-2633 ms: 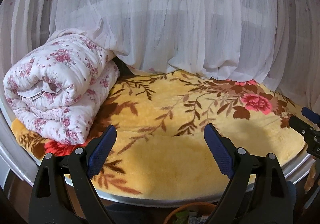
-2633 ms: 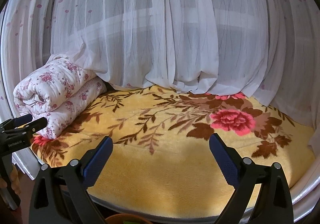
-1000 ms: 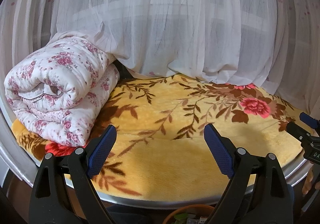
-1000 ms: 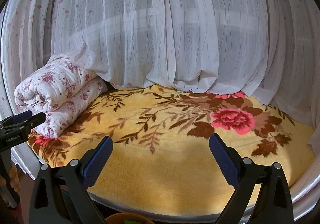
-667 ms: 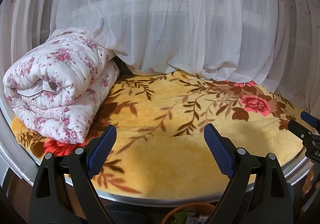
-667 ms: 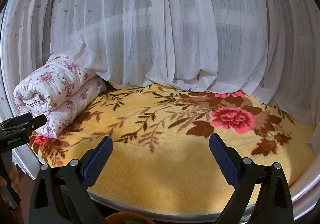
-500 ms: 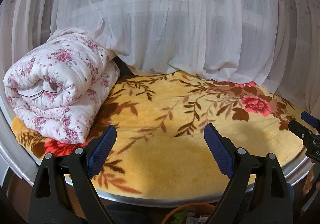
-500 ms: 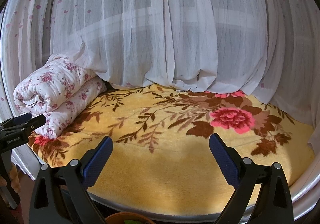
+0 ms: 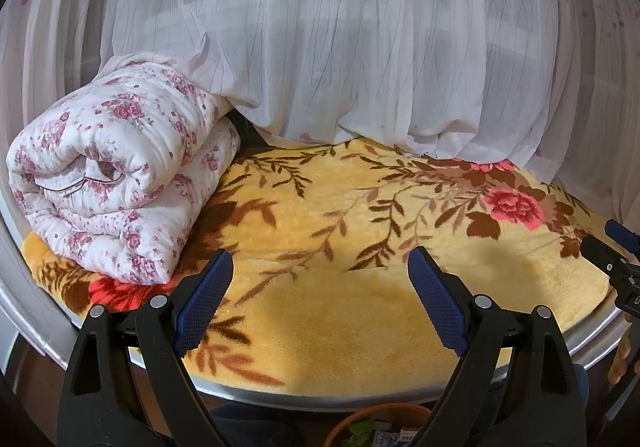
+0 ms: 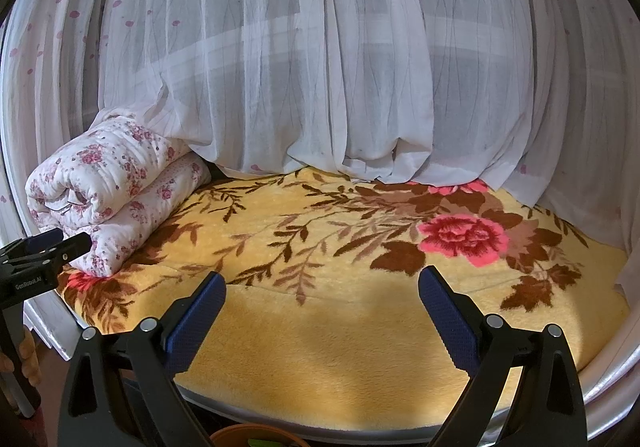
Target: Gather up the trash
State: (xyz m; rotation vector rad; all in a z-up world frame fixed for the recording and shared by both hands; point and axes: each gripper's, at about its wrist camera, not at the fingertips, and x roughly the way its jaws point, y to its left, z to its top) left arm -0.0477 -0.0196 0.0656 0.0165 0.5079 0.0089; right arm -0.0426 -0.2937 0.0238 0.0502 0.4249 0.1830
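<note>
While nothing has shifted, left claw [image 9: 320,303] spread, right claw [image 10: 322,321] spread, both over blanket [image 9: 360,207].

Soft daylight through the sheer curtain [image 9: 320,47] — sharp focus, heavy fisheye bending at edges.

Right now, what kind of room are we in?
Probably a bedroom, at a window seat: a rolled quilt lies on a yellow floral blanket, with sheer curtains behind.
</note>
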